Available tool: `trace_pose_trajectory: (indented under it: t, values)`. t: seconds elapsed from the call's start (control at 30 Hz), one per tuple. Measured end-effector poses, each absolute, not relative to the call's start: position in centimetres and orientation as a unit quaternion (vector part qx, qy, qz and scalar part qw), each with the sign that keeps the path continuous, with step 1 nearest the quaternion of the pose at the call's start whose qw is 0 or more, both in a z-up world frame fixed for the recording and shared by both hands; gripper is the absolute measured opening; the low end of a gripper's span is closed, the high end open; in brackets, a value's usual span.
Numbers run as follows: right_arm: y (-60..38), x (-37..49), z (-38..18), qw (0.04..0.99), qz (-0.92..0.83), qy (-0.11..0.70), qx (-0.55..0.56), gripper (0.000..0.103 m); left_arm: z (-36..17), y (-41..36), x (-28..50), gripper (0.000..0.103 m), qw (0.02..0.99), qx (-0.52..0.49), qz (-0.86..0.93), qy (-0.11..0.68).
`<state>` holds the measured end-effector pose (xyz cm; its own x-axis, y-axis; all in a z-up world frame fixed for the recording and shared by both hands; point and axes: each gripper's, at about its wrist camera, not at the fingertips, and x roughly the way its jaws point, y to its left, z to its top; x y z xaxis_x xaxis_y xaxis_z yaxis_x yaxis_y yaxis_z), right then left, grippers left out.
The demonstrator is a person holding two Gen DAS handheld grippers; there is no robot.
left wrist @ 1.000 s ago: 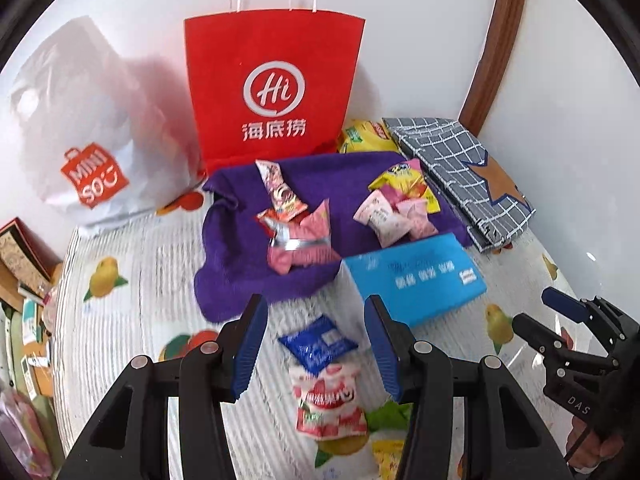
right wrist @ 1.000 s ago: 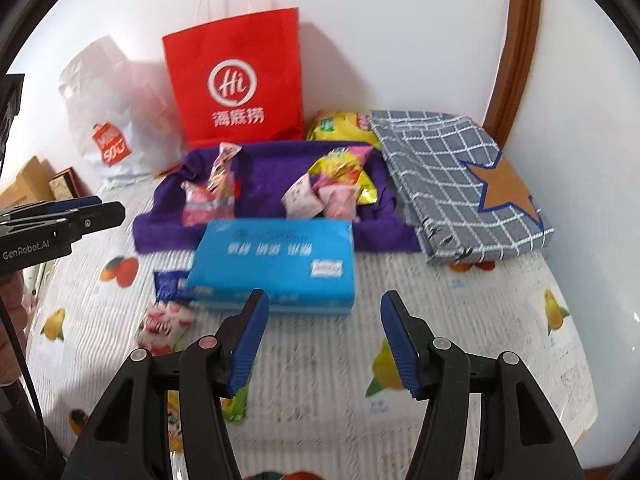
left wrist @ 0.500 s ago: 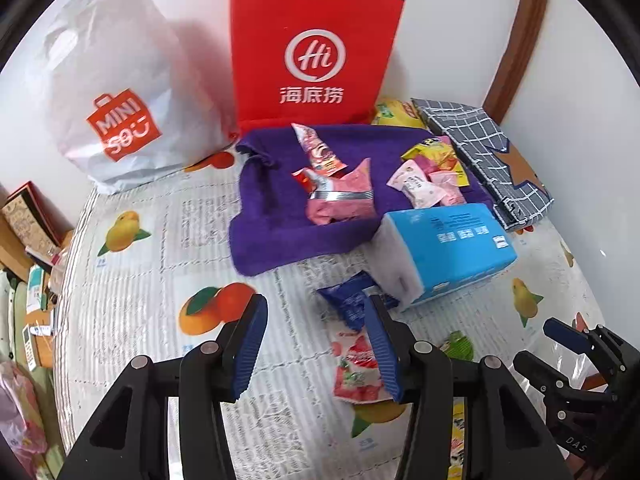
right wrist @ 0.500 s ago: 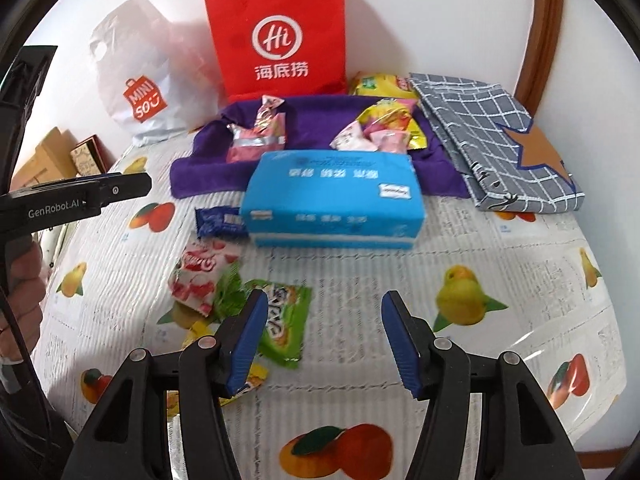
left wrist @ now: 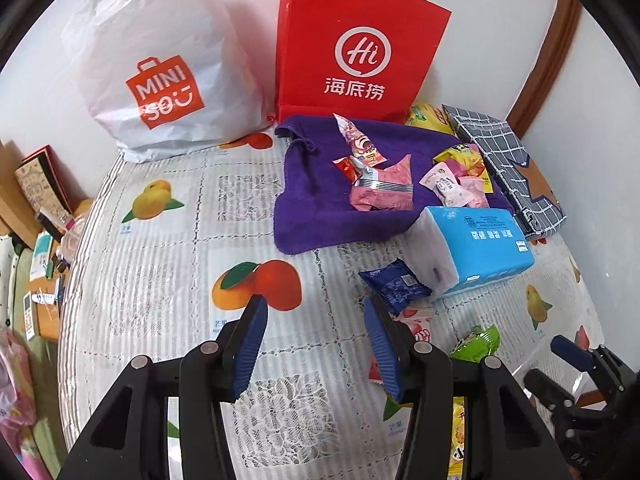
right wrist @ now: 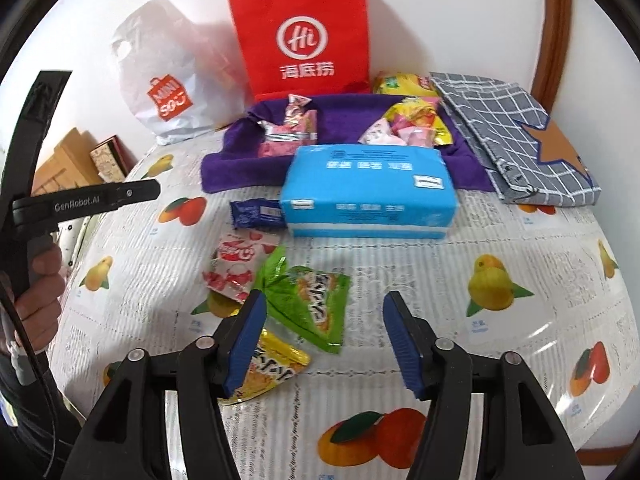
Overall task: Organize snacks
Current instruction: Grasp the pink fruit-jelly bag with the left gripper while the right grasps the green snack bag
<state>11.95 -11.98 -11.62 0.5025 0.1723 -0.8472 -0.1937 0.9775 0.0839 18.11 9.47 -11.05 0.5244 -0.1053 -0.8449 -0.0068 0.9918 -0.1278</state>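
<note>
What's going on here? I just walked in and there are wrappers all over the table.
A person is sorting snacks with a handheld gripper in each hand. Several packets already lie on the purple towel; the green packet, yellow packet, red-and-white packet and dark blue packet lie loose on the tablecloth by the blue tissue pack. The right gripper hangs over the green packet, jaws opening, gripping nothing. The left gripper is open and empty.

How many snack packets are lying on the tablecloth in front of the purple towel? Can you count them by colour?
Blue packet: 1
Red-and-white packet: 1
Green packet: 1
Yellow packet: 1
Total: 4
</note>
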Motion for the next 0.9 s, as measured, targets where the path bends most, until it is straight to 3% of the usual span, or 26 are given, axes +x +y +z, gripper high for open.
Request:
trace_pose_trajectory:
  t: [0.73,0.9]
  values:
    - [-7.7,16.0,-18.8,0.842,0.16,0.508,-0.09,0.066,-14.4,10.5,17.8,0.048,0.852,-0.064,-0.017,0.52]
    - [-8.7,16.3,-18.5,0.849,0.155,0.5,-0.078,0.055,-14.5,10.7,17.7,0.048,0.851,-0.068,-0.016,0.52]
